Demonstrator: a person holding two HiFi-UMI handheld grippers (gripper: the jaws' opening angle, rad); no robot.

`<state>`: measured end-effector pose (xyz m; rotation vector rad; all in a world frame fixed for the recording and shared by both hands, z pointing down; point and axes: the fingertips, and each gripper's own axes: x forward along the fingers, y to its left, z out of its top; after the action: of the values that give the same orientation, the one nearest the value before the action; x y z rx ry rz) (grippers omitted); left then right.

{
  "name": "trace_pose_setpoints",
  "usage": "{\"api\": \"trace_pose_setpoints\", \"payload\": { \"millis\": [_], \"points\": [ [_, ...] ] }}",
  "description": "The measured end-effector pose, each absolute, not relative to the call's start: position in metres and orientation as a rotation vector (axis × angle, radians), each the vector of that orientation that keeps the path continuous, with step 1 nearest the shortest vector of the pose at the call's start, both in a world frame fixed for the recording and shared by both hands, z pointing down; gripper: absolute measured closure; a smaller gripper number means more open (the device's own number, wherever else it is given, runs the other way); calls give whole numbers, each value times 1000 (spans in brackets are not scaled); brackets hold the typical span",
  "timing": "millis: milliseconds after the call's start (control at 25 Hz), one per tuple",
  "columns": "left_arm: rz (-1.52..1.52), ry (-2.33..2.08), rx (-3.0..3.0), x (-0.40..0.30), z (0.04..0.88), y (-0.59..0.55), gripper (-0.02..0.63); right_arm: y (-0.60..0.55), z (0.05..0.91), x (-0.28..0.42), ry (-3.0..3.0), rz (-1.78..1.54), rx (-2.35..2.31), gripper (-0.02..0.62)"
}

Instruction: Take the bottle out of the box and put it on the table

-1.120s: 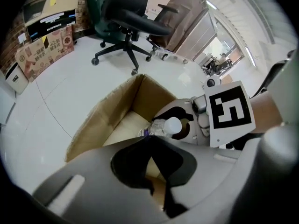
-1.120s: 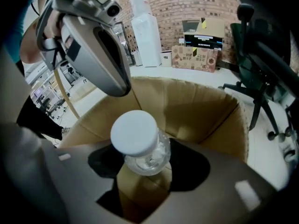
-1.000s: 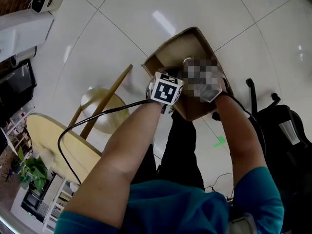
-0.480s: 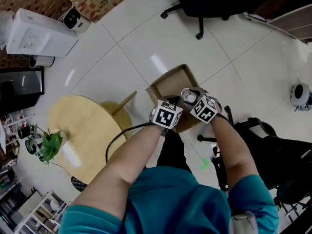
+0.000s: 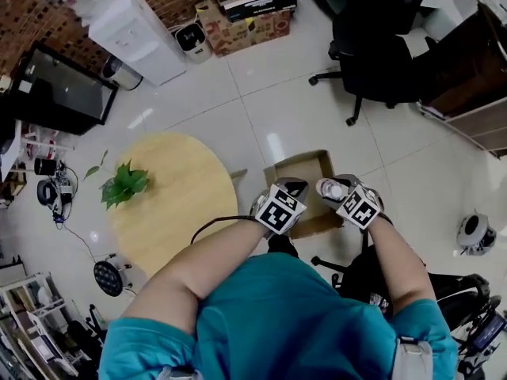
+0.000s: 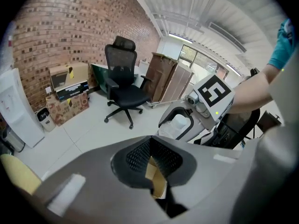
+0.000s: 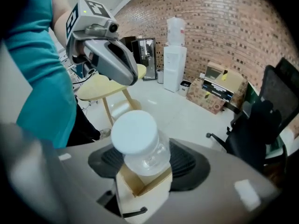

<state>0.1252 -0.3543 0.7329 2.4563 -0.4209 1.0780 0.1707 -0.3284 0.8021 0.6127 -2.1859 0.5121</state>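
Observation:
A clear bottle with a white cap point(image 7: 136, 136) stands between the jaws of my right gripper point(image 7: 140, 164), which is shut on it. In the head view the bottle's cap point(image 5: 333, 188) shows high above the open cardboard box point(image 5: 305, 172) on the floor. The left gripper view shows the same bottle point(image 6: 179, 125) held in the right gripper to its right. My left gripper point(image 6: 152, 164) has its jaws closed together and holds nothing; it hangs beside the right one point(image 5: 290, 187). The round yellow table point(image 5: 170, 204) lies to the left of the box.
A potted plant point(image 5: 123, 184) sits on the table's far left part. A black office chair point(image 5: 380, 46) stands beyond the box. A white water dispenser point(image 5: 139, 34) and printed cartons point(image 5: 245, 14) line the brick wall. Another dark chair point(image 5: 432, 291) is at the lower right.
Both grippers have risen well above the box, the right one carrying the bottle out of it. The box now looks small on the floor, and the whole table has come into view.

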Motion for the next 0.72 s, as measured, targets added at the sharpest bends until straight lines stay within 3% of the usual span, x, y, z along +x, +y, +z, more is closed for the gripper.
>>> {"api": "trace_pose_setpoints", "payload": {
  "millis": [280, 720],
  "points": [
    [882, -544, 2614, 65, 569, -338, 606, -327, 625, 109, -2257, 352, 470, 327],
    [544, -1030, 2625, -181, 454, -297, 606, -297, 489, -91, -2303, 112, 142, 327]
  ]
}}
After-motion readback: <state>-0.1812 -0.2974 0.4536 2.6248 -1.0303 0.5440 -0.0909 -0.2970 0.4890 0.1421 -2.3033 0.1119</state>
